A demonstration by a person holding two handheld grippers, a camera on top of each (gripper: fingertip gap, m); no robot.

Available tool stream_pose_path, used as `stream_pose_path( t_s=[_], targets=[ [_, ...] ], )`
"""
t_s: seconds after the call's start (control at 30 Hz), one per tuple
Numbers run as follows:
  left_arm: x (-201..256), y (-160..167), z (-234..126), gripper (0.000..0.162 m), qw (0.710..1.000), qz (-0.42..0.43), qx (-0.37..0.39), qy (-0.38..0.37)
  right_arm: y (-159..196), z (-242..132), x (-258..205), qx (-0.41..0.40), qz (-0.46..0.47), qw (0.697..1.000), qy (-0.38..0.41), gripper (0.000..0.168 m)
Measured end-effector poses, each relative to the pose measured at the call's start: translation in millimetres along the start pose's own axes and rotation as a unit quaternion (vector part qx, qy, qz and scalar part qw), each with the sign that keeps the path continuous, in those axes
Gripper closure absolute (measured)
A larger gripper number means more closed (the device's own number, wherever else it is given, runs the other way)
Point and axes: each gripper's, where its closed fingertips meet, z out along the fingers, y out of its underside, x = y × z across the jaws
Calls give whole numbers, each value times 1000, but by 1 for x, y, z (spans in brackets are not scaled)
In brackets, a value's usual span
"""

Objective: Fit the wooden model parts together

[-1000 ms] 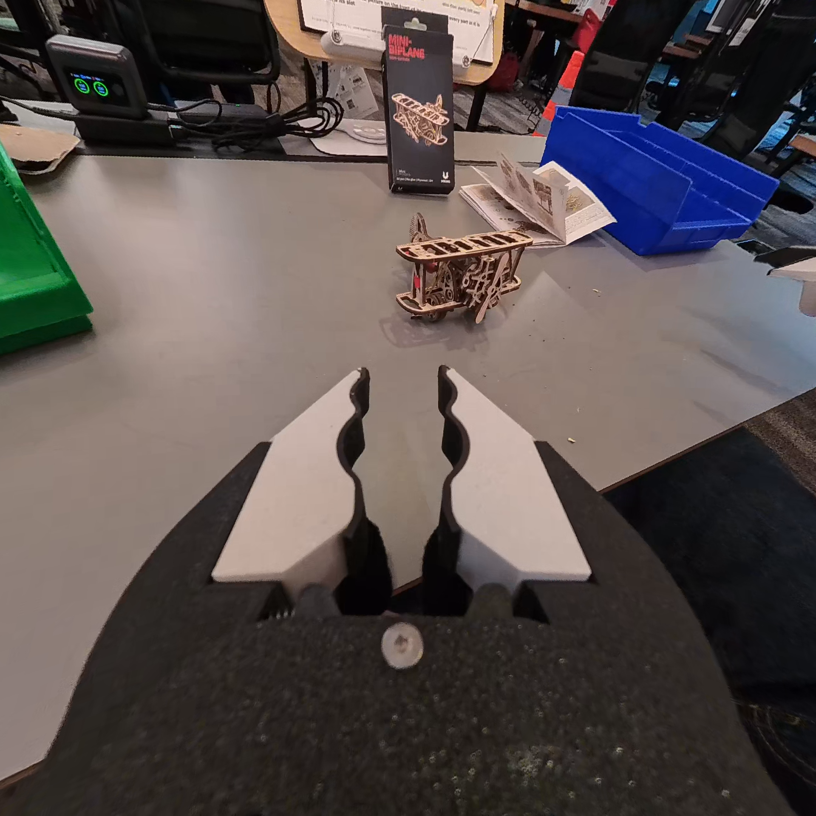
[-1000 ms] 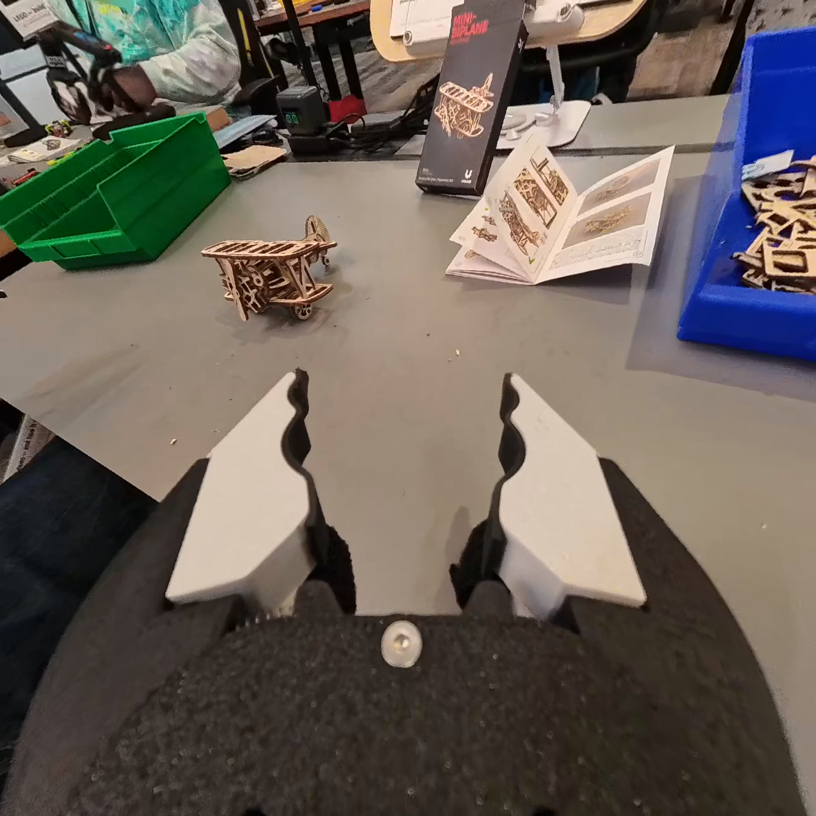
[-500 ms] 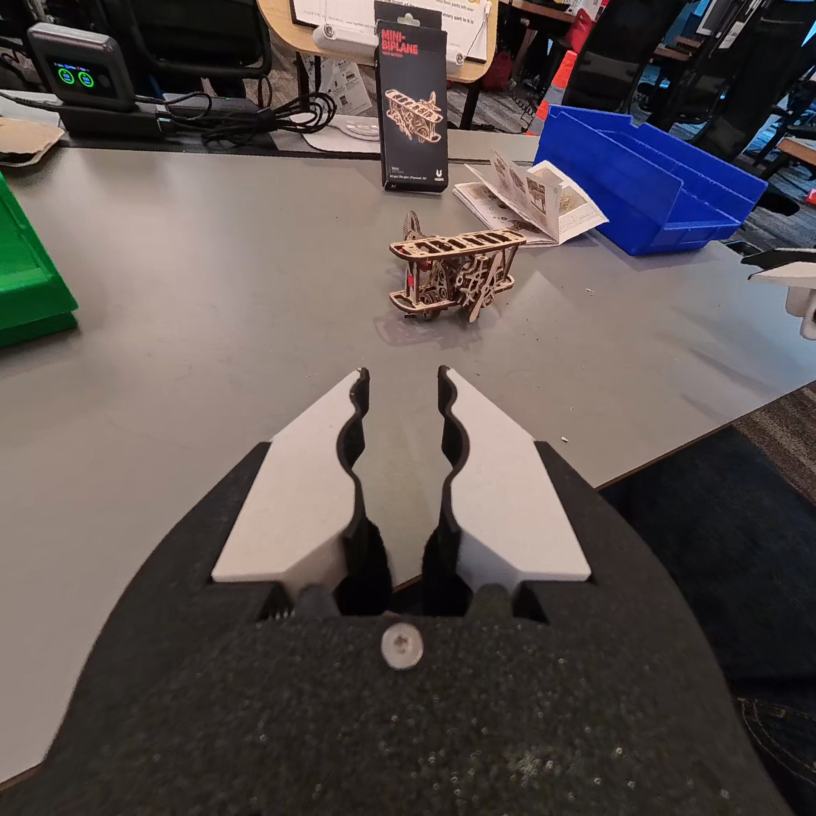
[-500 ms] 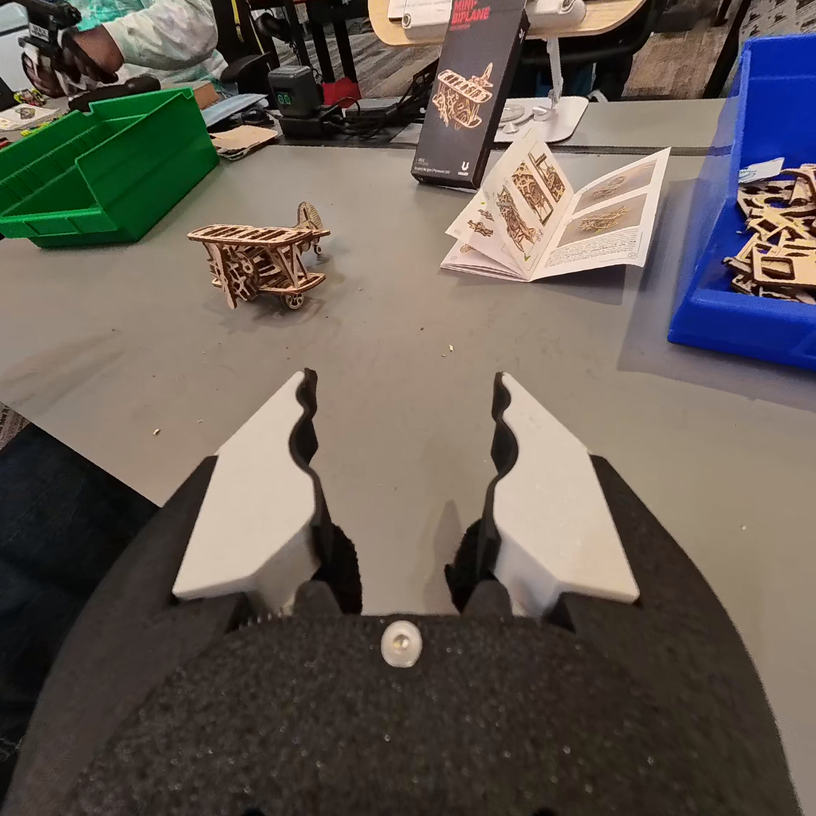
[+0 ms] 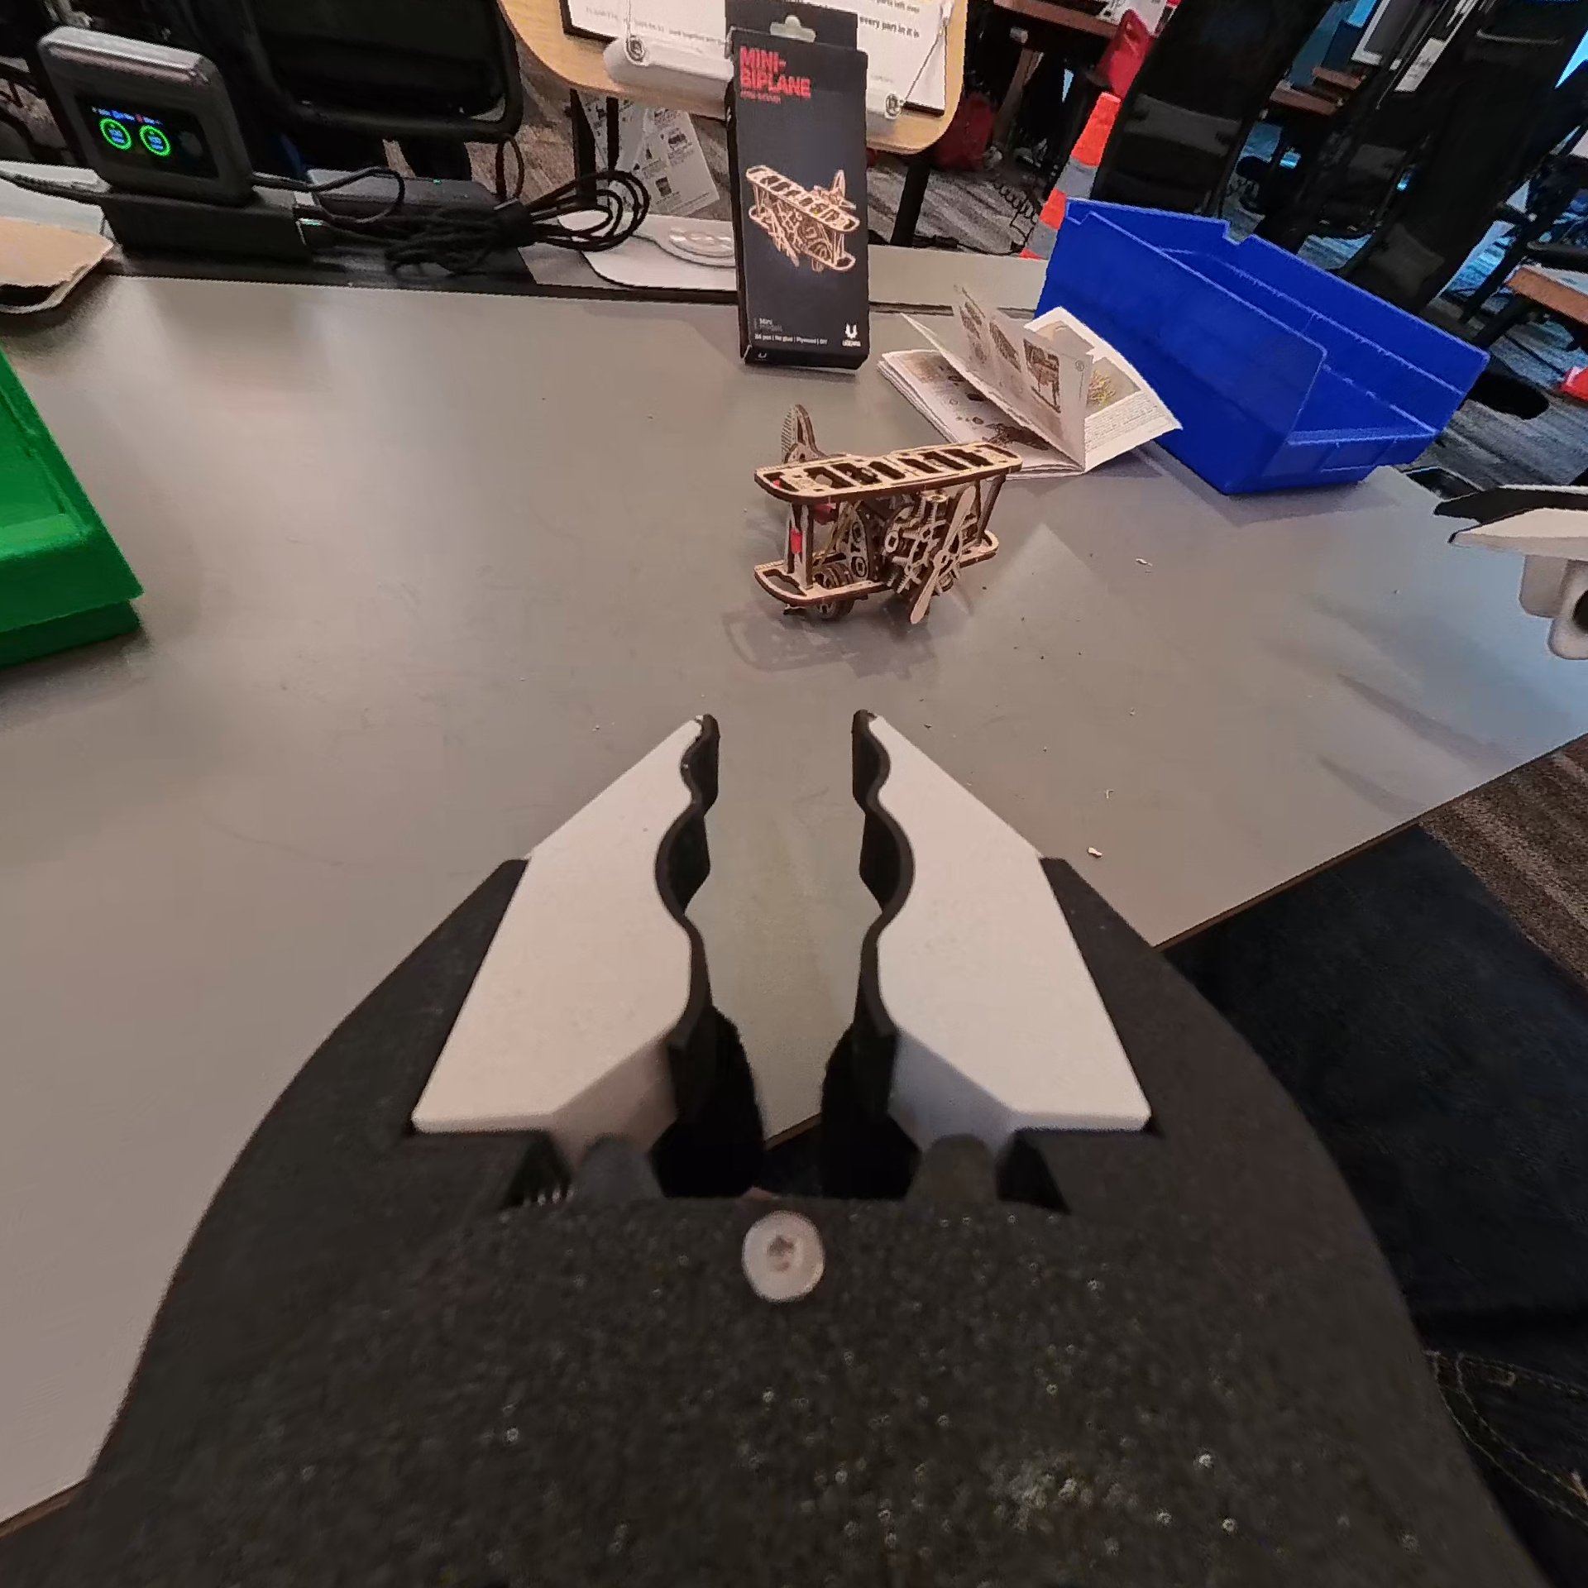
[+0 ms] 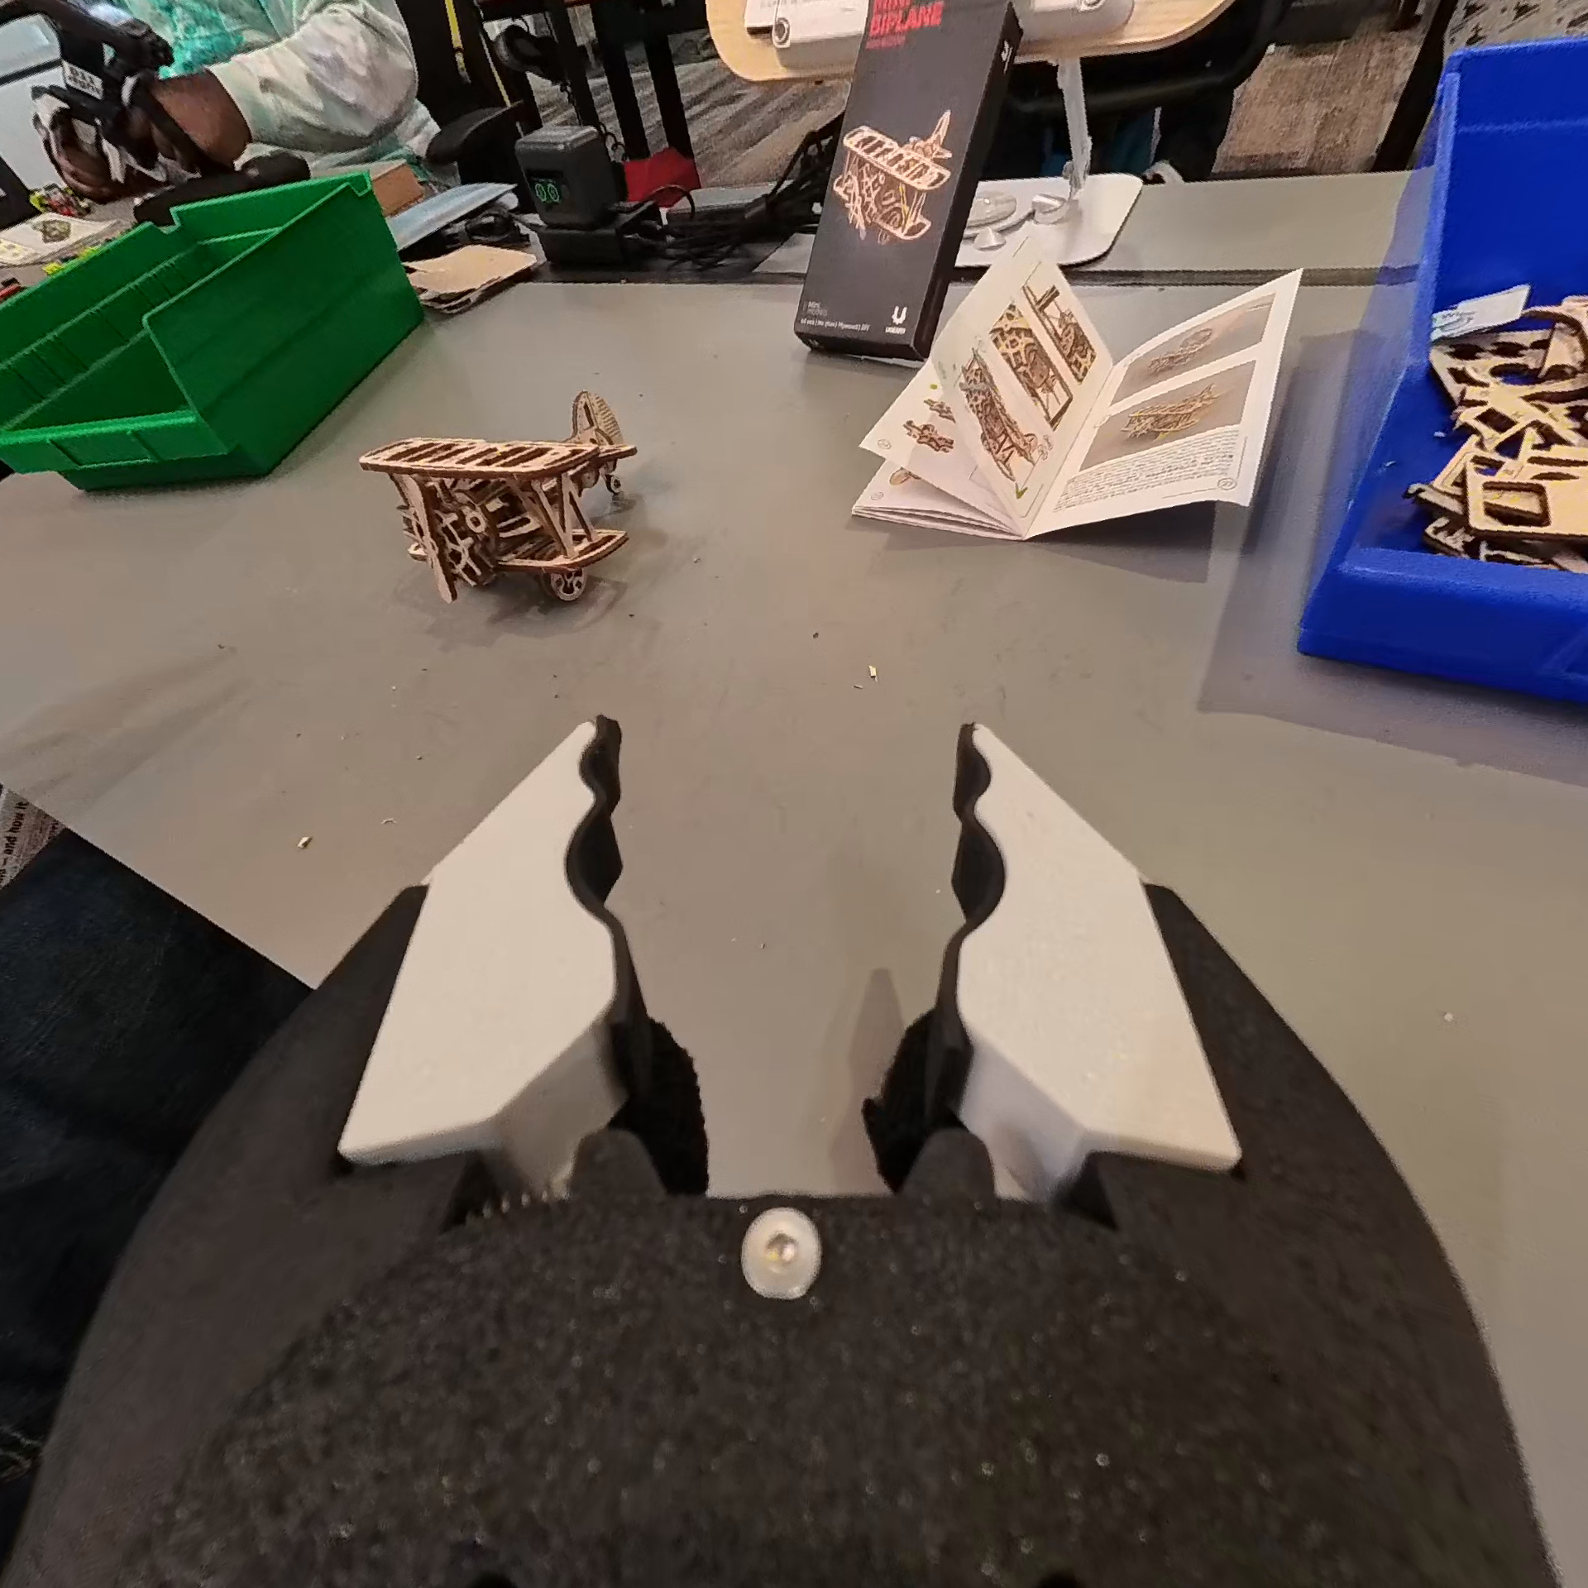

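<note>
Left gripper [image 5: 784,717] over the near edge of the grey counter [image 5: 387,533], fingers [image 5: 593,928] parted by a narrow gap and empty. Right gripper [image 6: 789,726] likewise above the counter [image 6: 859,816], fingers [image 6: 1074,945] spread wider, nothing between them. Ahead of both, well clear of the fingertips, a wooden biplane [image 5: 881,528] standing upright on its wheels, assembled, propeller toward the left view; in the right view seen ahead and to the left [image 6: 503,503], tail pointing away. Beyond it, upright at the far side, a black box [image 5: 799,193] printed with a biplane picture, also in the right view [image 6: 906,185]. Just beside the box, an open booklet [image 5: 1031,387] lying pages up [image 6: 1091,404]. To the right, a blue bin [image 5: 1246,344]; loose wooden parts [image 6: 1512,447] piled inside it [image 6: 1418,619]. To the left, a green bin [image 6: 198,326], its corner at the left view's edge [image 5: 51,533]. Right gripper's tip visible at the right edge of the left view [image 5: 1529,533]. Cables [image 5: 481,215] and a small device [image 5: 146,129] with green lights at the far edge. A person's sleeve [image 6: 318,77] behind the green bin
</note>
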Motion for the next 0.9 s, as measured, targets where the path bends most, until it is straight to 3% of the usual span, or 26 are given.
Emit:
stream_pose_path(
  t_s=[0.53, 0.77, 0.9],
  targets=[
    [6, 8, 3, 133, 1000, 12, -20, 6, 2, -1, -6, -9, -16, 1000, -4, 93],
    [9, 24, 7, 132, 998, 3, -68, 20, 9, 4, -38, -28, -42, 996, -78, 98],
    [9, 21, 6, 133, 998, 8, -58, 13, 14, 9, -62, -34, -68, 991, -111, 98]
  ],
)
